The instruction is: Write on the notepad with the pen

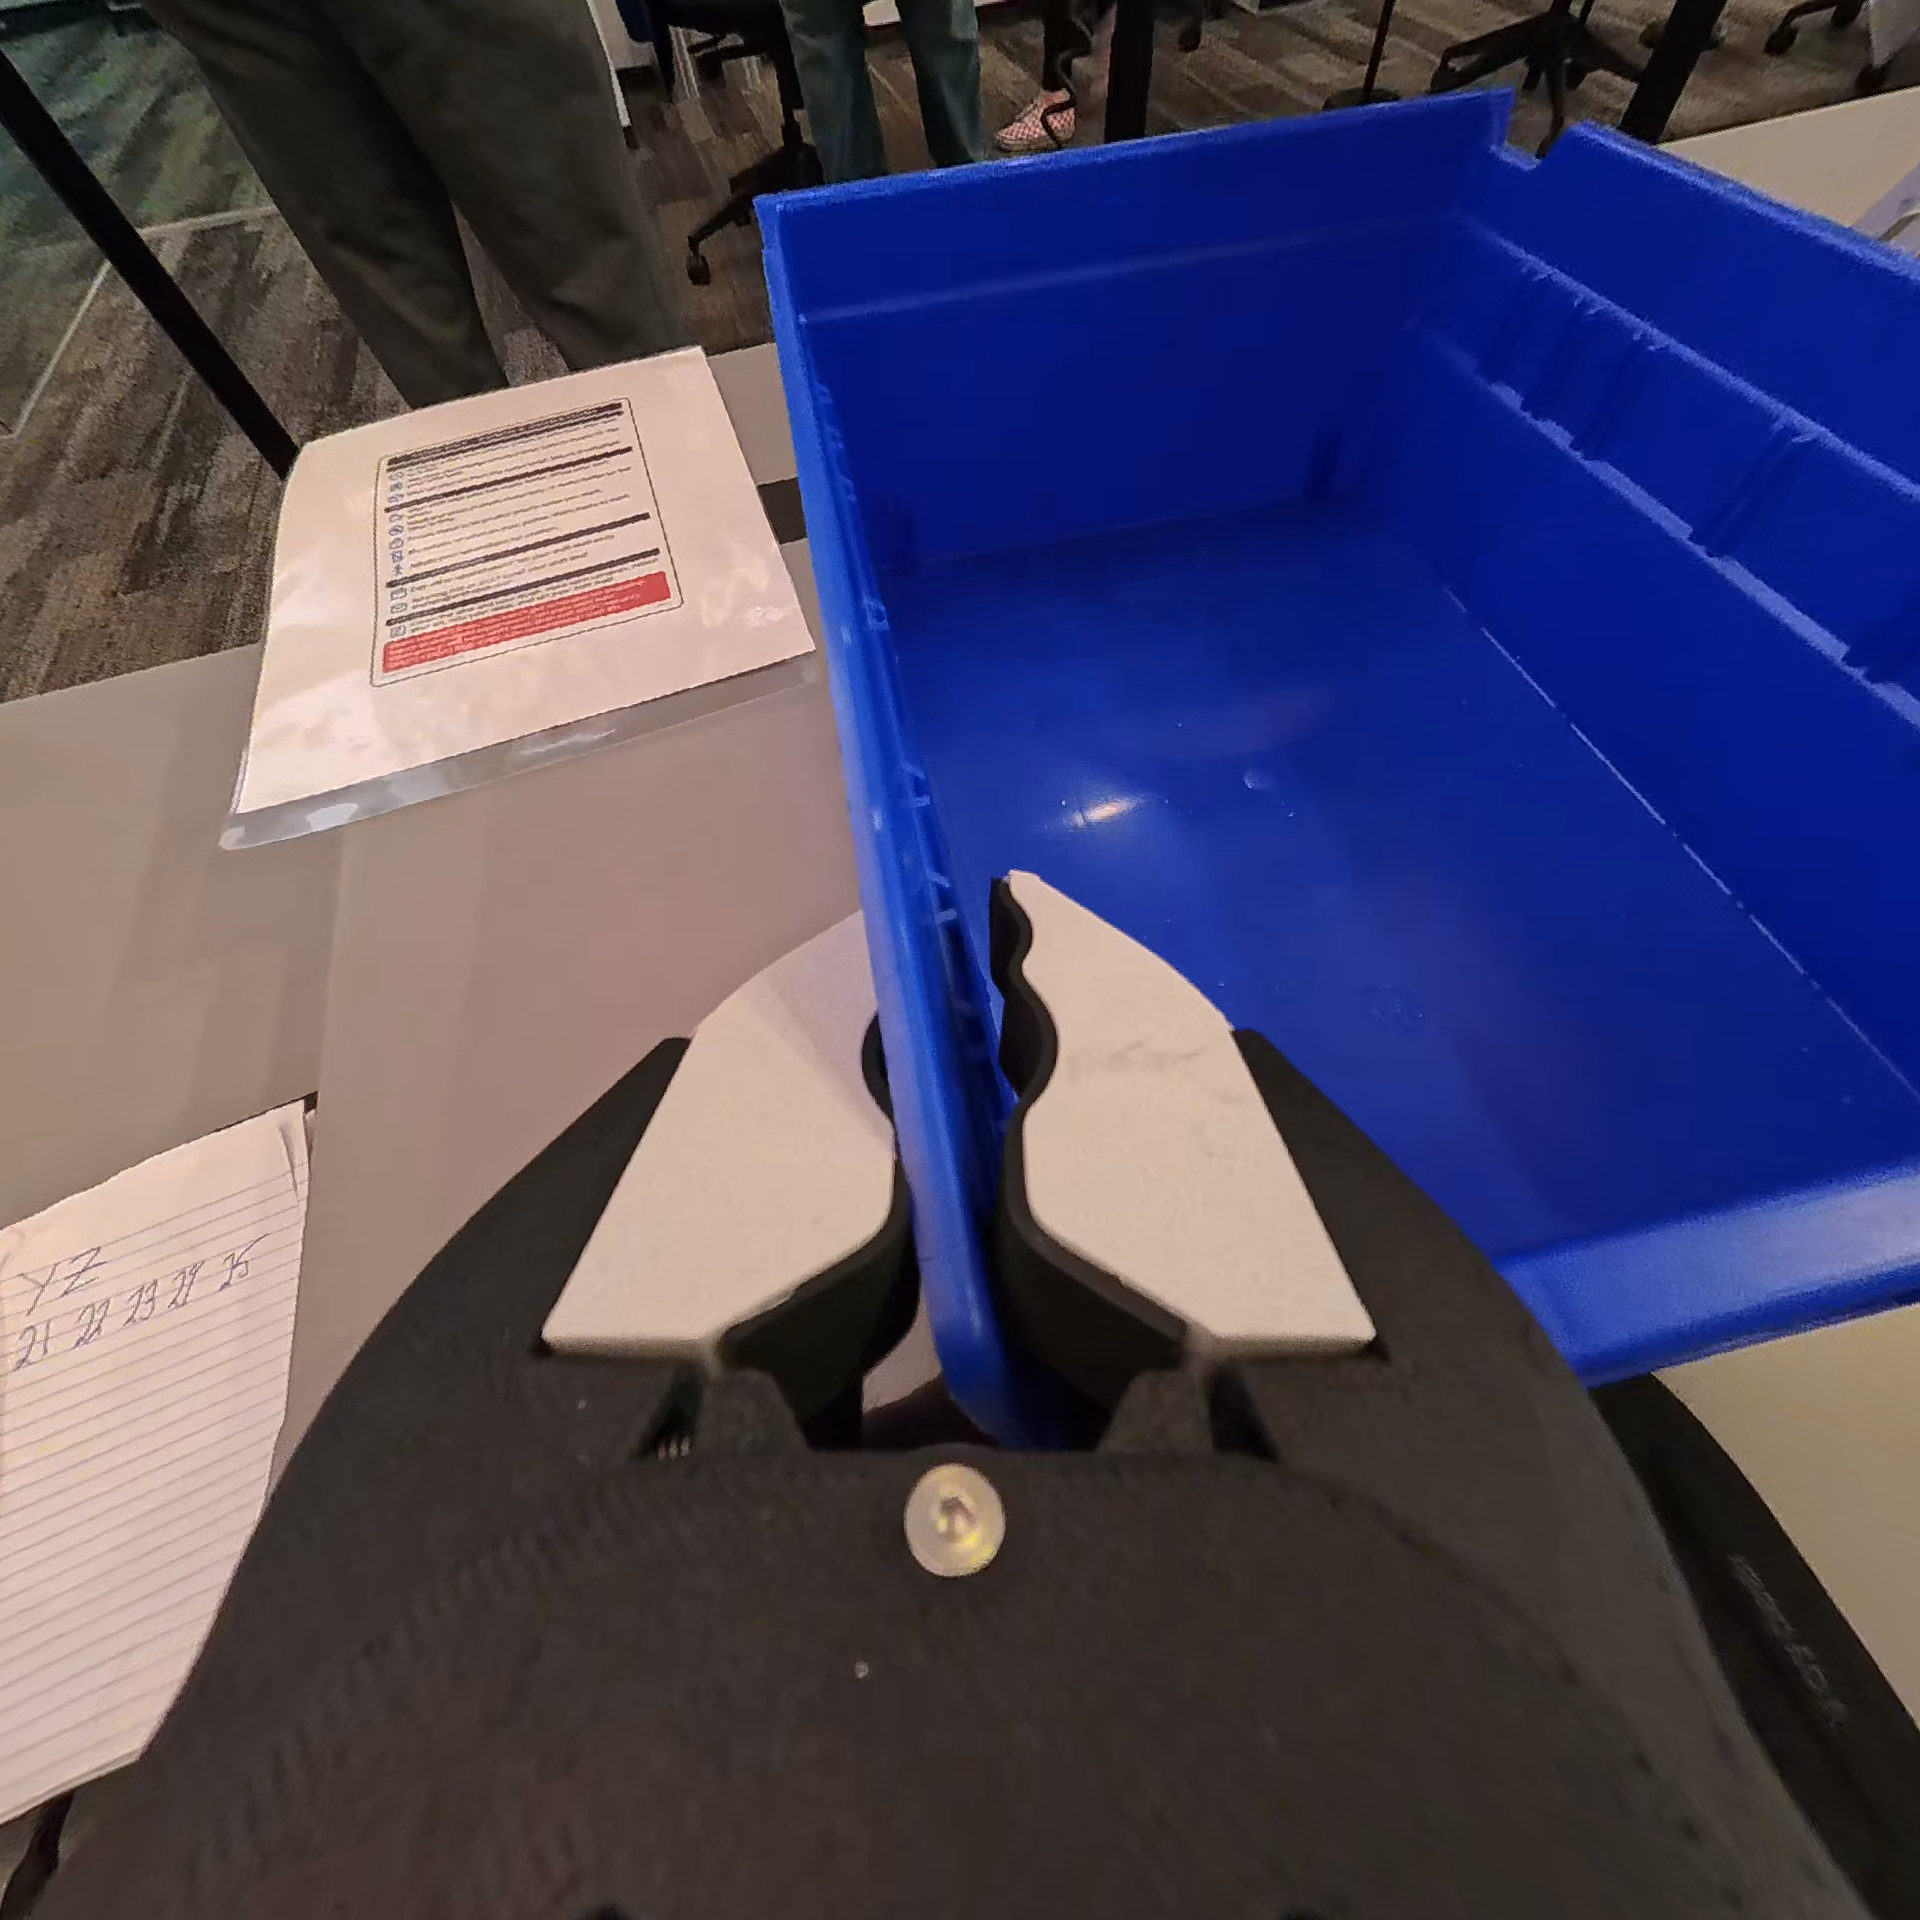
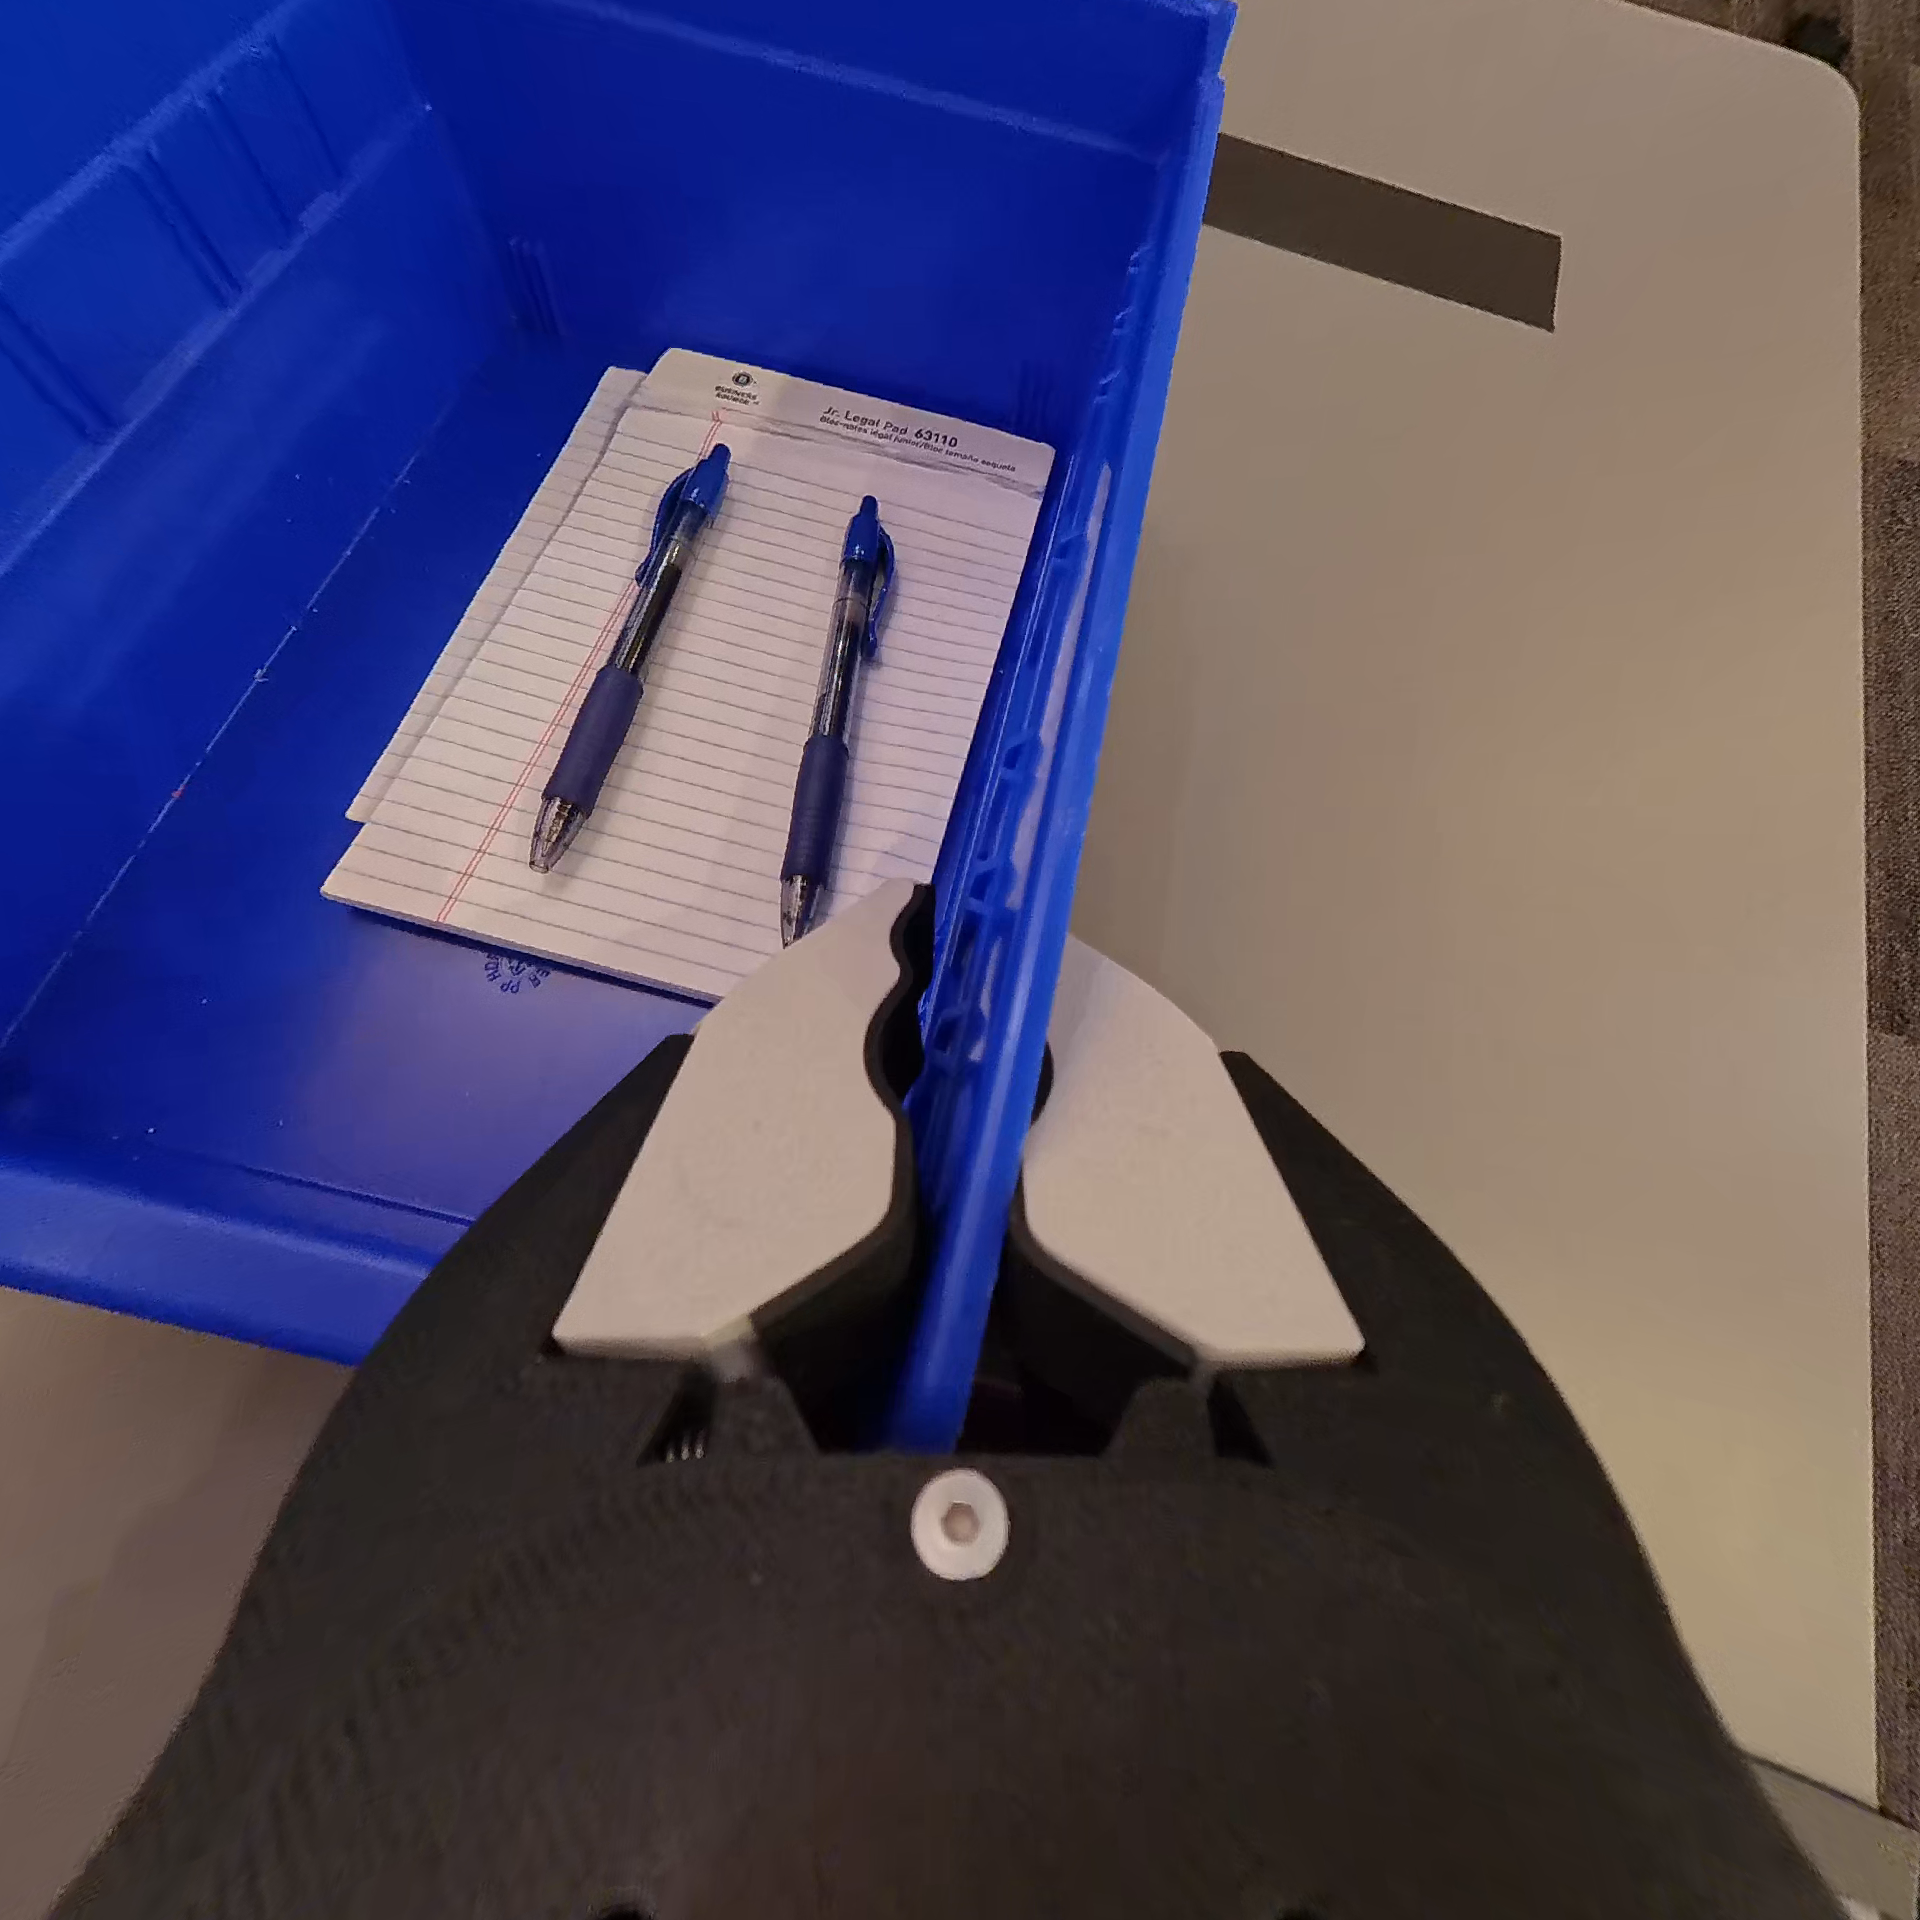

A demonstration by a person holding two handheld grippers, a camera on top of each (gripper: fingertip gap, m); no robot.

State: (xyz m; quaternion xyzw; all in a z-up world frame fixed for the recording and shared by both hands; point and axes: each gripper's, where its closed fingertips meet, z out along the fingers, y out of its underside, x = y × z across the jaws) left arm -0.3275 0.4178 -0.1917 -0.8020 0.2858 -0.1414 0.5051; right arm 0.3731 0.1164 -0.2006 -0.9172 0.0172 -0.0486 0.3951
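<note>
Both tools grip the blue bin: my right tool is clamped on the bin's right side wall, one finger inside and one outside, and my left tool is clamped the same way on the left side wall. On each, the black pads press the thin blue wall from both sides, so the fingers stand only a wall's thickness apart.

Inside the bin, the notepad lies flat on the floor against the right wall, just ahead of my right tool's inner finger. Two blue pens lie on its lined page, roughly parallel, tips toward me: the left pen is well clear, while the right pen has its tip just beside my finger's end.

Under the bin is a pale grey counter with a dark strip of tape across it. To my left a laminated sheet and a written-on lined page lie on the counter. Beyond are patterned carpet, office chair bases and people's legs.
</note>
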